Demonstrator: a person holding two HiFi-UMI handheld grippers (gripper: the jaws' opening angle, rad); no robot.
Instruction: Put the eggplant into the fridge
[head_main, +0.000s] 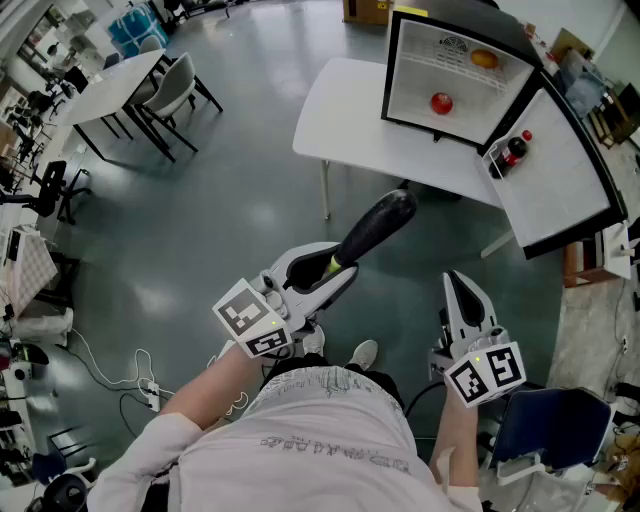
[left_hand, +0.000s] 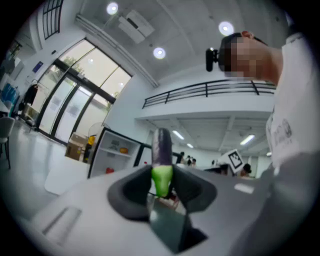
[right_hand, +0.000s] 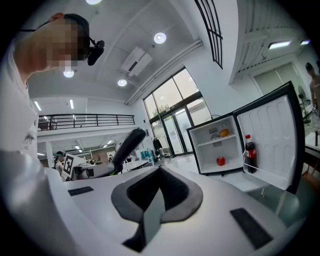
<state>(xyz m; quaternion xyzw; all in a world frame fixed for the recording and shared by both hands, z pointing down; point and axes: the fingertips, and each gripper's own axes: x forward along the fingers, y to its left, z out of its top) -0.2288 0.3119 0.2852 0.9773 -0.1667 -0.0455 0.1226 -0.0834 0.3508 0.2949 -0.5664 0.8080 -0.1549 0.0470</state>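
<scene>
big picture first: grey floor (head_main: 220, 200) all around, and a white table (head_main: 345, 115) ahead with a small fridge (head_main: 420, 70) standing on it. its door (head_main: 560, 170) is already swung wide open, so that part's sorted. the left gripper (head_main: 335, 272) is clamped on the green stem end of the eggplant (head_main: 375, 228), and the dark body sticks out past the jaws, up in the air over the floor, pointing roughly at the fridge but well apart from it. the right gripper (head_main: 460, 295) is beside it with its jaws closed together and nothing in them. smaller stuff: a cola bottle (head_main: 512, 152) in the door rack, a red fruit (head_main: 441, 102) on the lower level, an orange one (head_main: 484, 59) on the shelf above. so i'd call it about halfway: pickup done; walking it over, setting it inside and letting go are all left.
</scene>
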